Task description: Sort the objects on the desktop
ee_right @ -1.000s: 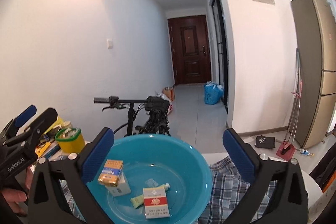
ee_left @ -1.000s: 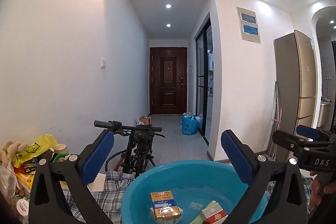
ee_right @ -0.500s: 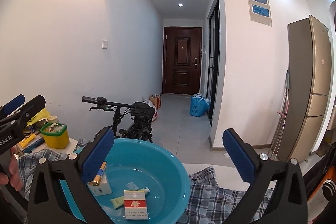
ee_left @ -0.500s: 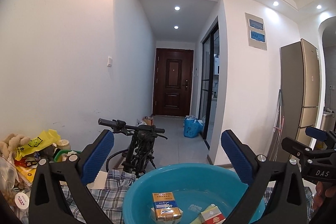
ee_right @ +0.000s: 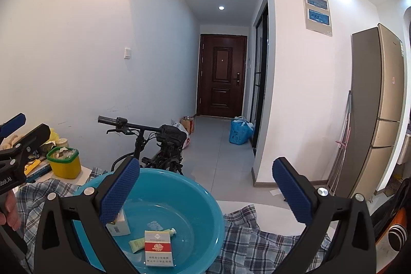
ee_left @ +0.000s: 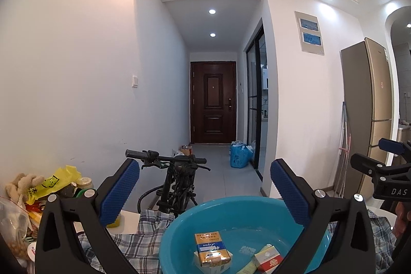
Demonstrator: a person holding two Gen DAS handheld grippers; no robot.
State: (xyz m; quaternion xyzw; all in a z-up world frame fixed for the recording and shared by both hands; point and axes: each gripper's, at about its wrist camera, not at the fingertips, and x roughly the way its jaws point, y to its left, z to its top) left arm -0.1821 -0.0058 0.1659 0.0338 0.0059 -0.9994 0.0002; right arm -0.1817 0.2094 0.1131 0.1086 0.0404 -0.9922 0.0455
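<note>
While both pairs of blue-padded fingers stand wide apart and hold nothing, the left gripper and right gripper hover level above the teal basin, probably raised clear between picks. Below and between the fingers, inside the basin, lie a gold packet, a red-and-white packet, a pale green tube and a white box, seemingly gathered there as sorted. Beside the basin, on the checked cloth covering the surface, stands a yellow tub near further clutter.
</note>
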